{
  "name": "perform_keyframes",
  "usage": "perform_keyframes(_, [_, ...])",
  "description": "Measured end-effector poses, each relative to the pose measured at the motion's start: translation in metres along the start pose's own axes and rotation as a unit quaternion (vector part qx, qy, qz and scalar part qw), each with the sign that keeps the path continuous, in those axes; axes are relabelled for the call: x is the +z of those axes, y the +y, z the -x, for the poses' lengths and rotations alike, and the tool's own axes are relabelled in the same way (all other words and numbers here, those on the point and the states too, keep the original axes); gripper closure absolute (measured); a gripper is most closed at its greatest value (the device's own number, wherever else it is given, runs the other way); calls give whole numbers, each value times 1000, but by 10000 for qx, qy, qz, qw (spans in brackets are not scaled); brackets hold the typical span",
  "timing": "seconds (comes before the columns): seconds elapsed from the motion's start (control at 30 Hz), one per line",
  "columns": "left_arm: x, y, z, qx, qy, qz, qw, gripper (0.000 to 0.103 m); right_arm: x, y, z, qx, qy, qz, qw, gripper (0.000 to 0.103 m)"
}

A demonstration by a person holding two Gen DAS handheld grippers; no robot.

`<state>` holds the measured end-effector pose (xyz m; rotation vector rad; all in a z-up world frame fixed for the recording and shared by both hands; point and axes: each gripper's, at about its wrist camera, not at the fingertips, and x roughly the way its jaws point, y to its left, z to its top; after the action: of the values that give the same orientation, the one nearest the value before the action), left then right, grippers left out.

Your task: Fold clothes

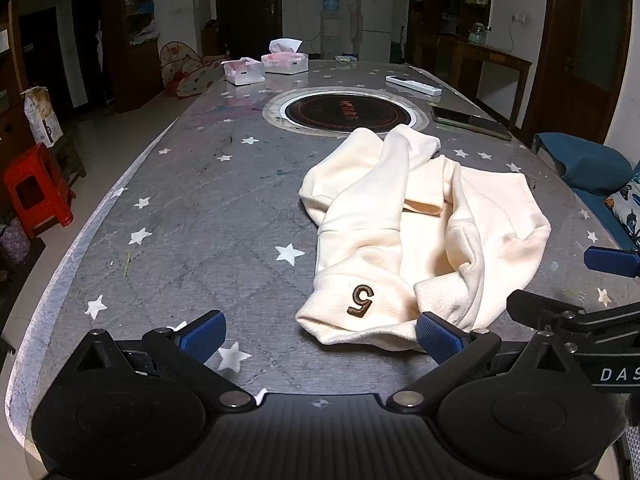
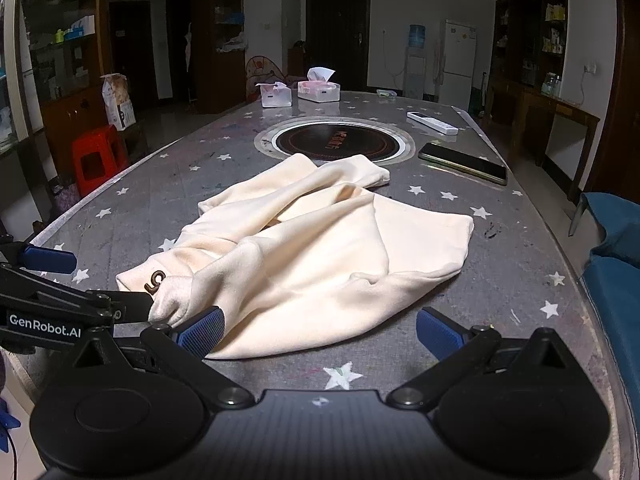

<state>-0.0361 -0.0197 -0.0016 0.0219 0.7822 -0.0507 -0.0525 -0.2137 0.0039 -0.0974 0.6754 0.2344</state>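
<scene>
A cream sweatshirt point(image 1: 404, 236) lies crumpled on the grey star-patterned table point(image 1: 192, 208), its cuff with a brown "5" point(image 1: 362, 300) nearest me. It also shows in the right wrist view point(image 2: 320, 256). My left gripper point(image 1: 320, 338) is open and empty at the near edge of the garment, its right fingertip point(image 1: 438, 336) beside the cuff. My right gripper point(image 2: 320, 330) is open and empty over the garment's near hem, its left fingertip point(image 2: 200, 330) against the cloth.
A round black hotplate point(image 1: 346, 114) is set in the table behind the garment. A phone point(image 1: 470, 122), a white remote point(image 1: 414, 85) and two tissue boxes point(image 1: 266, 66) lie farther back. A blue seat point(image 2: 616, 264) is at the right, a red stool point(image 1: 36, 190) at the left.
</scene>
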Motion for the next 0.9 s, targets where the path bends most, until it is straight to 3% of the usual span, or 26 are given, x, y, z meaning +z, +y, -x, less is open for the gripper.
perform_keyframes(0.9, [16,9,-5,55,-13,64,10000,0,11,3,-11,96,22,69,9999,0])
